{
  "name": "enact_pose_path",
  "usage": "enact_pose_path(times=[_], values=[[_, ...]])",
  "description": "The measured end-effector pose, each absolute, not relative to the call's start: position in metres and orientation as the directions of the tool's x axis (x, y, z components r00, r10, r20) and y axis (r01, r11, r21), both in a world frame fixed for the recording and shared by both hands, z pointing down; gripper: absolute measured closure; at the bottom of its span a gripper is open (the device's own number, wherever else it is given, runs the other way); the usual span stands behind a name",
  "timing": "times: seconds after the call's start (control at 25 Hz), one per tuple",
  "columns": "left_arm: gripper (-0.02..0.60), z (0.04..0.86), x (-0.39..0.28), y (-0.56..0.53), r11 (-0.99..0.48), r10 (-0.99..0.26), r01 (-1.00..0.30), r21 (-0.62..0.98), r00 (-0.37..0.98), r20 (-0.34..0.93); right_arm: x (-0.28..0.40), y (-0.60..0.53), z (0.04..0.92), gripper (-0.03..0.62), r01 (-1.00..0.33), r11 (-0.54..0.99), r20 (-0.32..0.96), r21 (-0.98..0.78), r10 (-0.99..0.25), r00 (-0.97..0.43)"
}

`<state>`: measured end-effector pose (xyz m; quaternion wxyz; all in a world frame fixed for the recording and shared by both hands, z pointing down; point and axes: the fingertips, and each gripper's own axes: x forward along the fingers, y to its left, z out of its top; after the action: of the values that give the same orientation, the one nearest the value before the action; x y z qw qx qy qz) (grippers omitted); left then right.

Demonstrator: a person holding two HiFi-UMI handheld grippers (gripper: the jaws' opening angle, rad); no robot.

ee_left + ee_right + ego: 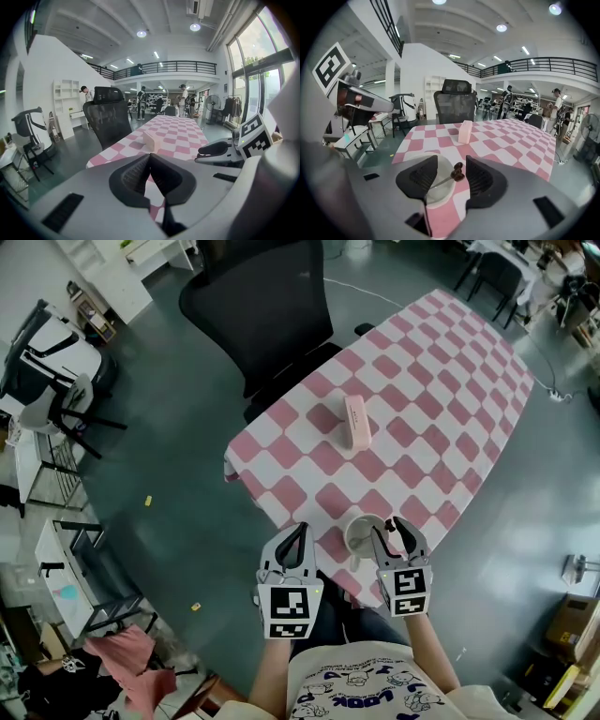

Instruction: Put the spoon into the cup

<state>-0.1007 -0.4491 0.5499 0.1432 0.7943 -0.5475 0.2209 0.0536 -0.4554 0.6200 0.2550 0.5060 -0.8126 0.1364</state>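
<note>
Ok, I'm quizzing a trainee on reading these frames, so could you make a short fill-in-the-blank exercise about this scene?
1. The spoon stands with its bowl inside the white ____.
2. The right gripper is ____, with the end of the spoon's handle loose between its jaws.
3. The left gripper is ____, with nothing between its jaws.
4. The box on the table is ____ in colour.

Missing words: cup; open; shut; pink.
</note>
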Motion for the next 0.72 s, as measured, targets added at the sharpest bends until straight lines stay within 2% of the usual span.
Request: enact_pose_path(times=[0.2, 0.6, 0.72], values=[[0.568, 0.533, -0.105, -0.449, -0.341, -0.830, -0.940, -0.031, 0.285, 0.480, 0.063, -0.462, 0.586, 0.396, -0.907, 0.421, 0.485, 0.029, -0.799, -0.356], [0.568, 0.460, -0.112, -0.458, -0.291, -0.904, -0.953, -0.086, 0.244, 0.351, 0.087, -0.484, 0.477, 0.529, -0.934, 0.352, 0.275, 0.059, -0.905, -0.323], [0.568, 0.435, -0.113, -0.461, -0.270, -0.925, -0.959, -0.087, 0.233, 0.298, 0.093, -0.486, 0.448, 0.547, -0.944, 0.328, 0.207, 0.045, -0.927, -0.313]])
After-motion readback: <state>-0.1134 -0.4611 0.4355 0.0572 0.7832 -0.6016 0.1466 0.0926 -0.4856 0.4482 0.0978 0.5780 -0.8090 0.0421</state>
